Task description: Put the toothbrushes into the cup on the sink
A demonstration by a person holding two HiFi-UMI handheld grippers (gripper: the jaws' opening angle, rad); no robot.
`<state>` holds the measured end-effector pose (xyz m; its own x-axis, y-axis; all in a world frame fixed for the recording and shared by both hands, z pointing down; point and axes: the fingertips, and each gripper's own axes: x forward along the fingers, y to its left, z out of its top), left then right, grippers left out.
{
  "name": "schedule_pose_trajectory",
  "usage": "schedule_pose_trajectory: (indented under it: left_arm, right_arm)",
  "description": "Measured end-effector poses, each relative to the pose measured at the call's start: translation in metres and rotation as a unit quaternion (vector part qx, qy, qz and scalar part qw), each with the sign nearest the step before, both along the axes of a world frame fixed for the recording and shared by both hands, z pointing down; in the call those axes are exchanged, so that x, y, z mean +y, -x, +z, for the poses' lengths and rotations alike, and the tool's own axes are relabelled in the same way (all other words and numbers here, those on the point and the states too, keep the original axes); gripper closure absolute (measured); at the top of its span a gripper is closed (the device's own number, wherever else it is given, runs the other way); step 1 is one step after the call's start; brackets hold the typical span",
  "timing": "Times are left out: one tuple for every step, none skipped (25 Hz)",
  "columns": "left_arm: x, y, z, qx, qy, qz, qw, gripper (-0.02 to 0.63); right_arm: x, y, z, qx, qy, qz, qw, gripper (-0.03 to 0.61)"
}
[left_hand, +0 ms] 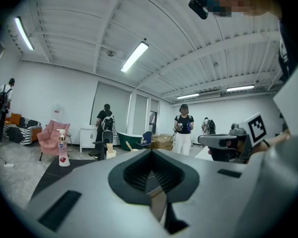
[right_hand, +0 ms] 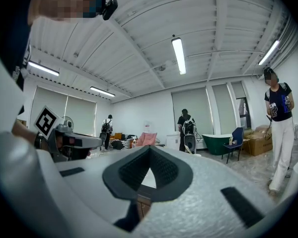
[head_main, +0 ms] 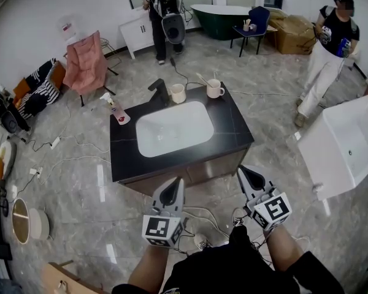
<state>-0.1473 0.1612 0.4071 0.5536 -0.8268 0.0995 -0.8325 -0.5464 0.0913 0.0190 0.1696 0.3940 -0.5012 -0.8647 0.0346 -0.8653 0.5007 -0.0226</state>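
Observation:
A black vanity counter (head_main: 236,133) with a white basin (head_main: 172,128) stands in front of me in the head view. Two cups sit at its back edge: a beige one (head_main: 178,93) beside the black faucet (head_main: 159,92) and a white mug (head_main: 215,89). Thin toothbrush handles (head_main: 202,78) stick out of the white mug. My left gripper (head_main: 173,182) and right gripper (head_main: 242,171) hover side by side short of the counter's near edge, both shut and empty. The left gripper view shows its jaws (left_hand: 150,152) shut, with the beige cup (left_hand: 110,154) far off. The right jaws (right_hand: 149,150) are shut too.
A pink-labelled pump bottle (head_main: 117,111) stands at the counter's left edge. A white tub (head_main: 343,146) sits on the floor to the right. Cables (head_main: 61,152) trail on the floor to the left. Two people (head_main: 162,11) (head_main: 328,48), a pink chair (head_main: 86,63) and a blue chair (head_main: 254,23) are beyond the counter.

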Motion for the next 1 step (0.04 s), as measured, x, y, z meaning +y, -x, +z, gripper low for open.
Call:
schedule_pose_trajectory:
  left_arm:
    - [-0.0003,0.0003,0.0006,0.000,0.000,0.000,1.0000,0.609]
  right_arm:
    - [-0.0002,0.0002,0.0010,0.000,0.001,0.000,1.000,0.574]
